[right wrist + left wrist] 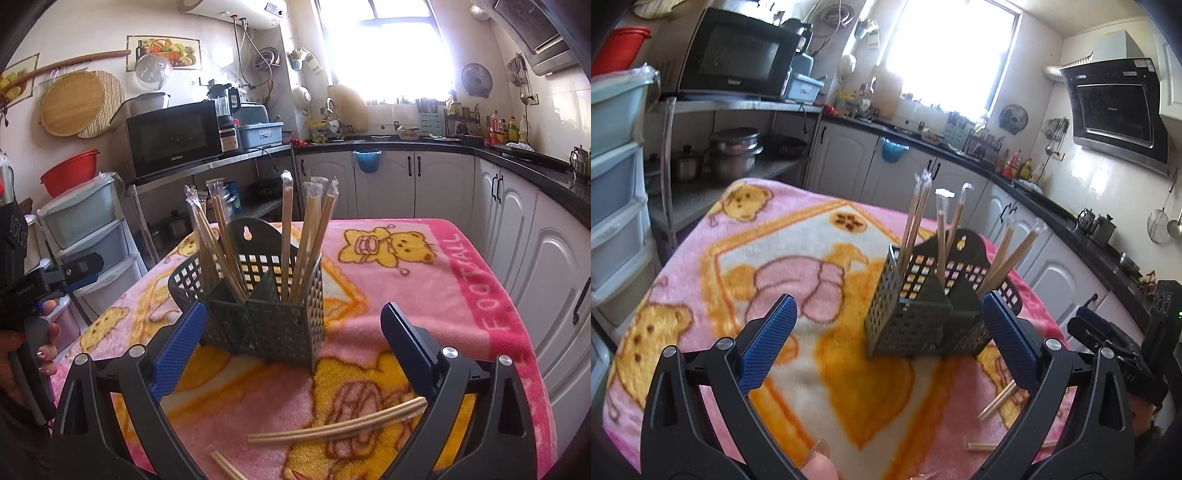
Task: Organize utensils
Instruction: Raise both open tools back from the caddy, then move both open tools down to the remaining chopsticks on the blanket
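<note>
Dark green perforated plastic utensil caddy (pixel 258 295) stands upright on the table covered by a pink and yellow teddy-bear fleece blanket (pixel 424 295), roughly mid-table. Caddy has several compartments and a taller back panel with a keyhole hanger slot. Plastic-wrapped wooden chopsticks (pixel 314 229) stick up out of its compartments, leaning at different angles, wrapper tips above the rim. Same caddy (pixel 923 314) and wrapped chopsticks (pixel 916 221) show in the left wrist view.

Loose bare wooden chopsticks (pixel 340 424) lie flat on the blanket in front of the caddy, near the right tongs (pixel 293 334); another loose stick end lies lower in that view. In the left view loose sticks (pixel 997 402) lie right of the caddy base.

Right tongs released, blue pads spread wide, nothing between them, caddy just beyond the left pad. Left tongs (pixel 888 319) also released, blue pads wide apart, empty, caddy ahead toward the right pad. Left unit's body and the hand holding it show at the left edge of the right view.

Background: black microwave (pixel 173 136) on a metal shelf, white cabinets (pixel 413 184), bright window.
</note>
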{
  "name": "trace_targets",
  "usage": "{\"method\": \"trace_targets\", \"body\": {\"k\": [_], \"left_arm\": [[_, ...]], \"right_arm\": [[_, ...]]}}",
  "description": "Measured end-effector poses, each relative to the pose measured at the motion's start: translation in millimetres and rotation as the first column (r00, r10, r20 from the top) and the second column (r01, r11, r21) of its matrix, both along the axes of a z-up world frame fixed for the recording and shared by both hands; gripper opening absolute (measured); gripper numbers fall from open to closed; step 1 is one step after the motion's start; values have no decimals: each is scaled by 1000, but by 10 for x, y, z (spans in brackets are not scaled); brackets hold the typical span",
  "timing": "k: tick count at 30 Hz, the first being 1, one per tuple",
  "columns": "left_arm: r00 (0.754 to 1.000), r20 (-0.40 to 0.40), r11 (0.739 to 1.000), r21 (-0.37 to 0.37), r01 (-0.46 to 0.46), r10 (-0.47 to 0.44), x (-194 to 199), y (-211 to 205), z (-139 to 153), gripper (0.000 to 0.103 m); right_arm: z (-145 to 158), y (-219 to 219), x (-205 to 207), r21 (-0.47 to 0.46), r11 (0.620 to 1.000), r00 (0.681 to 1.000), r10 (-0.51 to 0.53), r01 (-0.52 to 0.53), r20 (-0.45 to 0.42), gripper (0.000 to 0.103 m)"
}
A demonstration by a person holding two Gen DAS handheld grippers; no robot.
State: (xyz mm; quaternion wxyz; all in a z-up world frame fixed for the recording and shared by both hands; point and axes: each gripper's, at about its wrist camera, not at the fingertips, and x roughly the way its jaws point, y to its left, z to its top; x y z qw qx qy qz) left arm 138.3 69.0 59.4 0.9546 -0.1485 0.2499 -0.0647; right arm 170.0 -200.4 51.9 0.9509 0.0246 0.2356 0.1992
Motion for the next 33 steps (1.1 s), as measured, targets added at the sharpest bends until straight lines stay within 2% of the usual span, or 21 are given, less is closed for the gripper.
{"method": "trace_targets", "body": {"k": [20, 33], "left_arm": [[992, -117, 998, 42, 50, -45, -100, -238, -415, 92], [971, -190, 987, 43, 154, -143, -119, -573, -665, 92]], "right_arm": [[-292, -194, -179, -33, 999, 997, -32, 30, -68, 93], [-520, -330, -155, -67, 997, 986, -58, 48, -154, 93]]}}
